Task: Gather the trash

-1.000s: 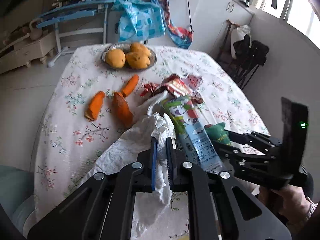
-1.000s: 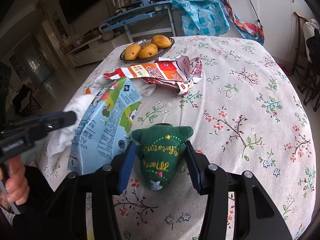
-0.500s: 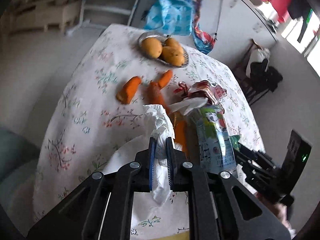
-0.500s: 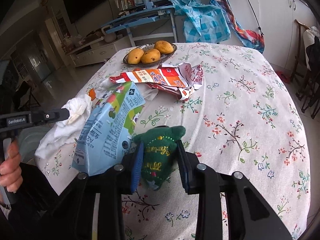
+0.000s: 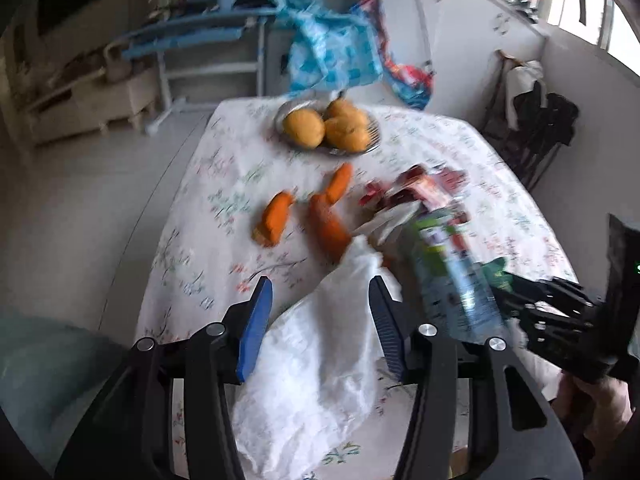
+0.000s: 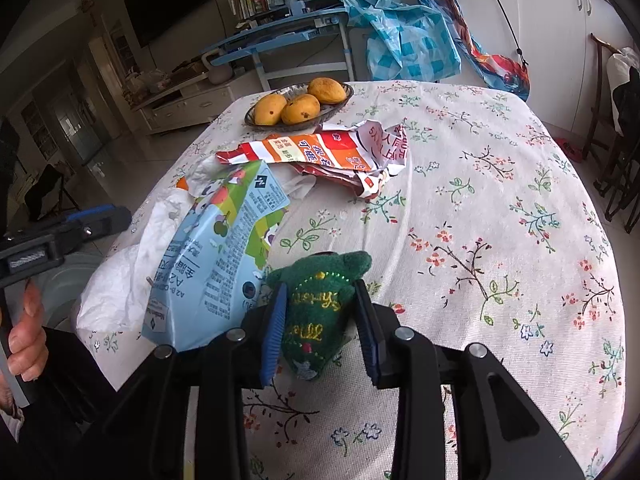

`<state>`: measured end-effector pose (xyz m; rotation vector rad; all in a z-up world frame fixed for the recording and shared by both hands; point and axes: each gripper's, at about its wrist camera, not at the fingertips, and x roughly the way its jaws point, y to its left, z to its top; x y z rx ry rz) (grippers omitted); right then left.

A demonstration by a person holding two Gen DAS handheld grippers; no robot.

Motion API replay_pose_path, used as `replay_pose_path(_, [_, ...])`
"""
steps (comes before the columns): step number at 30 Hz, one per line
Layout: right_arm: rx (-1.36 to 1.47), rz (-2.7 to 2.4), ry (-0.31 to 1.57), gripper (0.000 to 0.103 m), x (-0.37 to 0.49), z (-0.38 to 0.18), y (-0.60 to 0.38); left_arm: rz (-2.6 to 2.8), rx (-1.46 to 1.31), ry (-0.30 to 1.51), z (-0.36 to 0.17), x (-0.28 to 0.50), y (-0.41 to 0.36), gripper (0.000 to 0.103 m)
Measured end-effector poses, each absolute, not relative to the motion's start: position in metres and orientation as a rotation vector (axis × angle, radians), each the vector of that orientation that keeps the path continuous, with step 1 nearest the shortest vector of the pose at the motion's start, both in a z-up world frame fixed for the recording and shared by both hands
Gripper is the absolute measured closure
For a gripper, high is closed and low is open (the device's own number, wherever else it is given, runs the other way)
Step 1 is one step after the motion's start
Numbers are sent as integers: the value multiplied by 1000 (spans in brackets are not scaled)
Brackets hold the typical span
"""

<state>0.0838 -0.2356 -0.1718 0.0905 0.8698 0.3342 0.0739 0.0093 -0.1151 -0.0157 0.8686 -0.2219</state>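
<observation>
A white plastic bag (image 5: 320,360) hangs over the near table edge between the spread fingers of my left gripper (image 5: 322,320), which is open; the bag also shows in the right wrist view (image 6: 120,280). A blue-green snack packet (image 6: 216,248) lies on it, with a red-orange wrapper (image 6: 320,152) behind. My right gripper (image 6: 320,320) is shut on a green plush toy (image 6: 316,312) at the table's near edge. The right gripper also shows in the left wrist view (image 5: 560,312), and the left one in the right wrist view (image 6: 72,228).
A floral tablecloth (image 6: 480,220) covers the table. A dish of mangoes (image 6: 298,106) stands at the far side. Three carrot pieces (image 5: 312,212) lie left of the wrappers. A grey-green bin (image 5: 40,360) sits below the near left edge. A chair (image 5: 532,132) stands at right.
My left gripper has opened and let go of the white bag, which dropped onto the table edge. My right gripper closed on the green plush toy and holds it.
</observation>
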Motion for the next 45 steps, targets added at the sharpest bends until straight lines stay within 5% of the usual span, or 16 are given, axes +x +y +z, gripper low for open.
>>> replay_pose_path(31, [94, 345, 885, 67, 85, -176, -234, -332, -161, 1009, -146, 89, 6, 50])
replay_pose_path(33, [94, 345, 885, 67, 86, -176, -234, -322, -148, 1017, -149, 90, 5, 56])
replay_pose_path(35, [94, 345, 885, 67, 86, -176, -234, -317, -129, 1029, -152, 91, 2, 78])
replay_pose_path(37, [92, 345, 884, 67, 85, -177, -234, -309, -118, 1043, -155, 93, 0, 88])
replay_pose_path(45, [85, 349, 868, 70, 82, -174, -232, -419, -178, 961, -133, 82, 0, 90])
